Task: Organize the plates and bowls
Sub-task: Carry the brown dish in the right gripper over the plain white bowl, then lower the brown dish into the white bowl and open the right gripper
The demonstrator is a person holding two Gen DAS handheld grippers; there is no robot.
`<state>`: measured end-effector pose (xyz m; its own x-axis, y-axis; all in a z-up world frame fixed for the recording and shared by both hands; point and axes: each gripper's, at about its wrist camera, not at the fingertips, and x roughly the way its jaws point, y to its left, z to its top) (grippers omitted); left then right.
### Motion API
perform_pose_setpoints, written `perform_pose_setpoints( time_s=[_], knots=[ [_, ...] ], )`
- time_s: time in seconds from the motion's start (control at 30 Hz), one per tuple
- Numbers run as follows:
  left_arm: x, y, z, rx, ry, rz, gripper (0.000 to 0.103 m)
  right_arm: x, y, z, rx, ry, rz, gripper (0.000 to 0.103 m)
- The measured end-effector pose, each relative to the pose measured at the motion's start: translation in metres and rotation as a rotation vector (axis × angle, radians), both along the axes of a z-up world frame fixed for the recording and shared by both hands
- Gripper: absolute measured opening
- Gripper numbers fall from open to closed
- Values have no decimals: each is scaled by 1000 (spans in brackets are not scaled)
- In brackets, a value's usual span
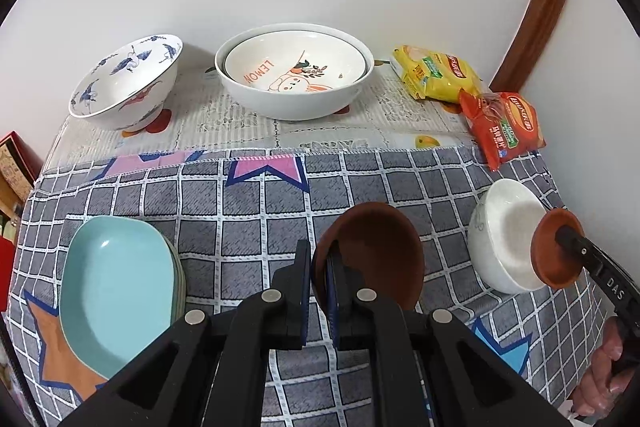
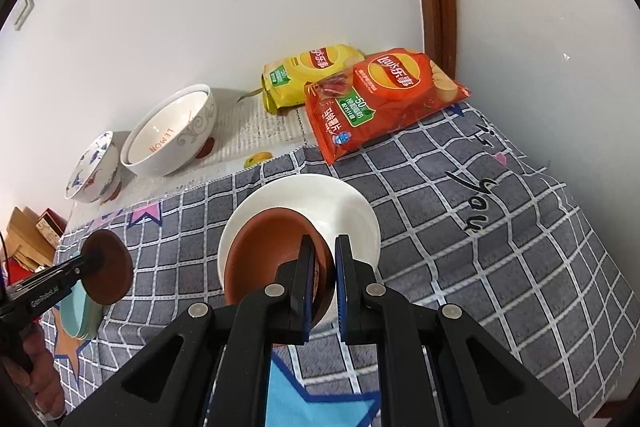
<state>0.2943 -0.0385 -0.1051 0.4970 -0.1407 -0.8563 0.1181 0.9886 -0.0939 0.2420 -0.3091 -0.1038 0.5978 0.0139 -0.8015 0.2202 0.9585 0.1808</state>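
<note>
My left gripper is shut on the rim of a brown bowl and holds it above the checked cloth; the same bowl shows in the right wrist view. My right gripper is shut on the rim of a second brown bowl, held over a small white bowl. That pair also shows in the left wrist view: the second brown bowl in front of the small white bowl. A stack of light blue plates lies at the left.
At the back stand a crane-pattern bowl and a large white bowl with a LEMON bowl inside. Yellow and red crisp bags lie at the back right. The wall runs close behind. Boxes sit off the left edge.
</note>
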Motion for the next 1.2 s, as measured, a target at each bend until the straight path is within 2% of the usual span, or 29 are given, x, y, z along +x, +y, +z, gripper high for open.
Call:
perform_pose_setpoints(
  time_s=[0.6,1.2],
  knots=[
    [18,3,-21,-29,44,1,8,33,8,-41,-35,86,6,10],
    [19,-2,-19,-31,24,-36,8,42,9,-48,-56,108,6,10]
  ],
)
